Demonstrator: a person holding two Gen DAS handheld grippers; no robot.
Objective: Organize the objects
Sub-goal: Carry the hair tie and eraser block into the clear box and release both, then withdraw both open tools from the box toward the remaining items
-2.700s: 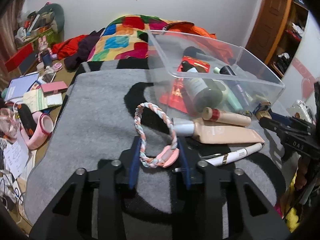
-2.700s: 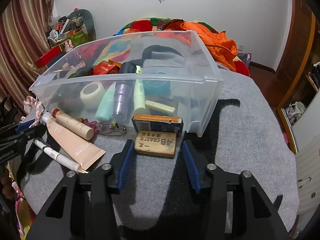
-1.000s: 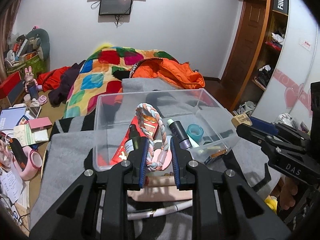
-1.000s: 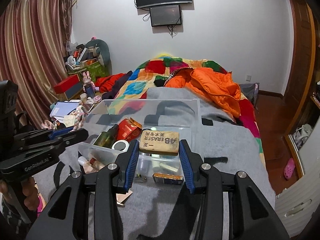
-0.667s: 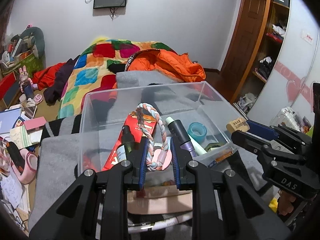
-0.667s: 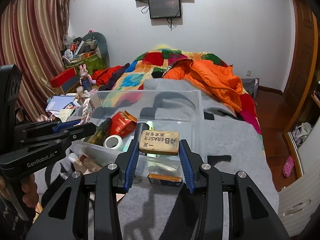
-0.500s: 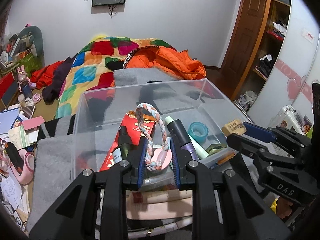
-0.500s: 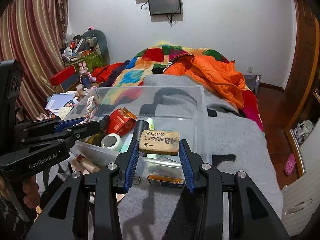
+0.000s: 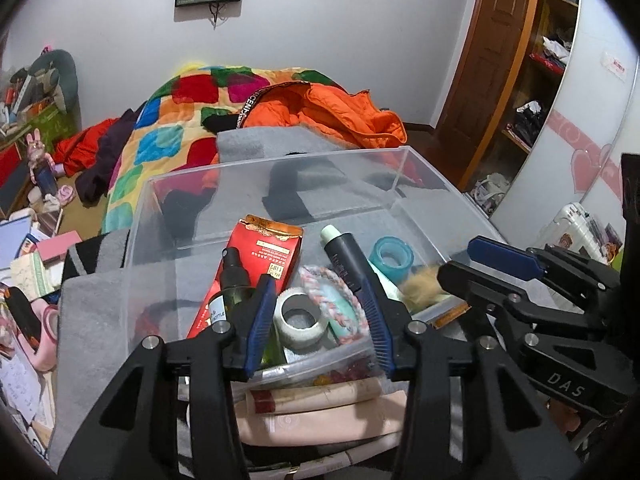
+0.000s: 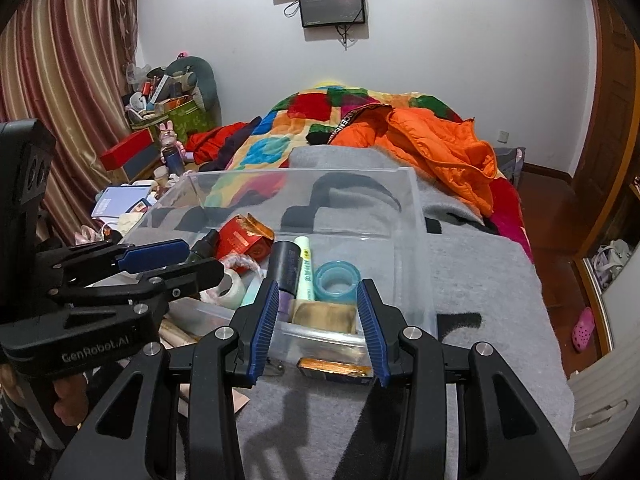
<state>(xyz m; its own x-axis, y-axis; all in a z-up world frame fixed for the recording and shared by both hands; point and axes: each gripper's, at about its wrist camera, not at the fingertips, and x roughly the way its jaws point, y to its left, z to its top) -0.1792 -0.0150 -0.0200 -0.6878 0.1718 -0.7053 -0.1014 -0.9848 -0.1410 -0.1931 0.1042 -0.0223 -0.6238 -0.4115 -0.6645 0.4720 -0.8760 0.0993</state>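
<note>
A clear plastic bin stands on a grey blanket. My left gripper is open above the bin's near edge. The braided pink-and-white ring lies loose in the bin between its fingers, beside a white tape roll. My right gripper is open over the bin's near right corner. The brown eraser lies in the bin below it; in the left wrist view it is blurred.
The bin also holds a red carton, a dark spray bottle, tubes and a teal tape roll. Cream tubes and a small orange box lie on the blanket outside. A cluttered side table stands left.
Both grippers opened. The braided ring dropped from the left gripper into the bin, and the eraser dropped from the right gripper into the bin.
</note>
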